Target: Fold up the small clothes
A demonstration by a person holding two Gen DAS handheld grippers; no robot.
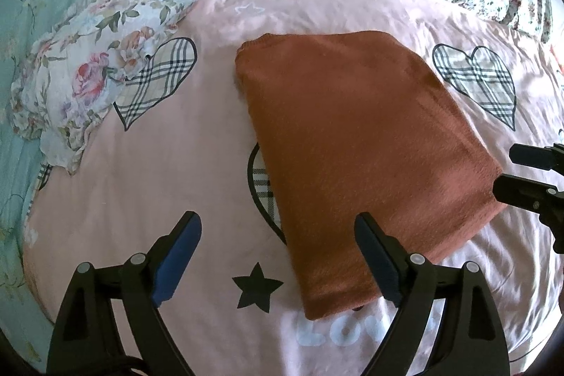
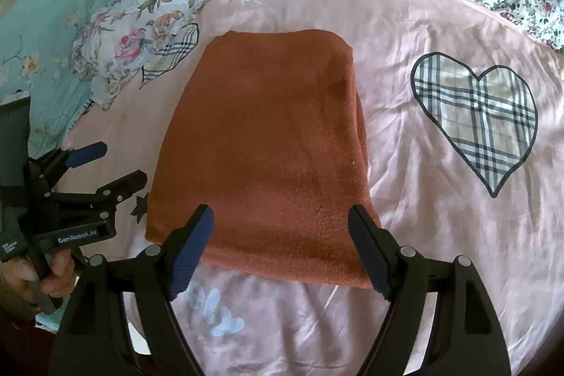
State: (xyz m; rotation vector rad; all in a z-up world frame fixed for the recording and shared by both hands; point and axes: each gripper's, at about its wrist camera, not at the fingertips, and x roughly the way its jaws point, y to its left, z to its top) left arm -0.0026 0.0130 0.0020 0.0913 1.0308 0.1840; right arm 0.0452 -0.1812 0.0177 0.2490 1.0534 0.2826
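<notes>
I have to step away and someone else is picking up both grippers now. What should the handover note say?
Left gripper: open, holding nothing, at the near left corner of the rust cloth.
Right gripper: open, holding nothing, over the cloth's near edge.
The cloth lies on the pink sheet, already folded into a compact rectangle with layered edges on its right side.
Left: judge whether another fold is needed; no other garment is visible.

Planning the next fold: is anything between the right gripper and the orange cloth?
Nothing visible. The right gripper, jaws open, hangs directly over the near edge of the folded orange cloth, which lies alone on the pink bedsheet.
</notes>
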